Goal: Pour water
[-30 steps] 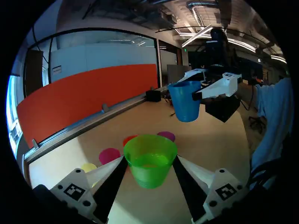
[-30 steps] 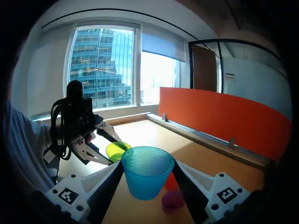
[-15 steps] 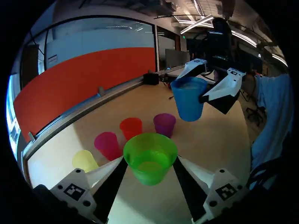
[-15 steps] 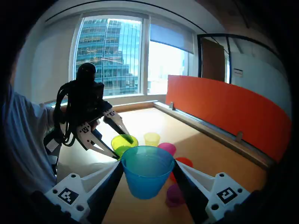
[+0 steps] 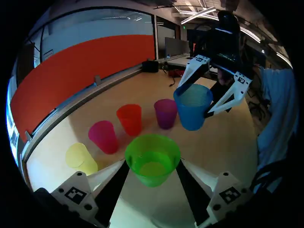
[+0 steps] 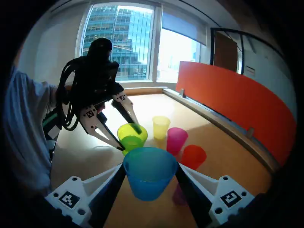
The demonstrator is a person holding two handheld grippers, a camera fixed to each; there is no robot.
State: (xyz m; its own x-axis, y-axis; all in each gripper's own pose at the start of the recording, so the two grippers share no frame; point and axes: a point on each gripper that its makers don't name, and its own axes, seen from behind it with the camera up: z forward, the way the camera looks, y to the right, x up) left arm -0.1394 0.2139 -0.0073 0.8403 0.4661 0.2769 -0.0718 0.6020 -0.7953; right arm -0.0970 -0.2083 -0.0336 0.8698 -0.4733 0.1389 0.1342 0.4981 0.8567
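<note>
Cups are the whole business here. The left hand-held gripper [image 5: 152, 166] clamps a translucent green plastic cup [image 5: 152, 161] between both fingers, upright and lifted clear of the pale wooden surface [image 5: 228, 136]. The right hand-held gripper [image 6: 150, 169] holds a translucent blue plastic cup [image 6: 149, 178] the same way, one finger pressed to each side of the wall below the rim. Both cups ride level with their mouths up, which I take as care not to spill whatever is in them. A paler patch sits at the bottom of the green cup, but I cannot say for sure that it is water, and the blue cup's contents are no clearer. In the left gripper view the blue cup hangs in the air beyond the green one and to its right, near a row of four cups standing on the surface: a yellow plastic cup [image 5: 79, 159], a magenta plastic cup [image 5: 102, 136], an orange-red plastic cup [image 5: 130, 118] and a purple plastic cup [image 5: 165, 113], side by side with small gaps. The two held cups face each other, near but apart, which looks like the set-up for tipping one into the other; neither is tilted yet. The person's pale sleeve [image 6: 22, 125] shows behind the left hand-held gripper in the right gripper view. The pour, I judge, calls for one rim brought over the other mouth and a slow tilt, since thin cups pinched only at the sides could flex or slip.
</note>
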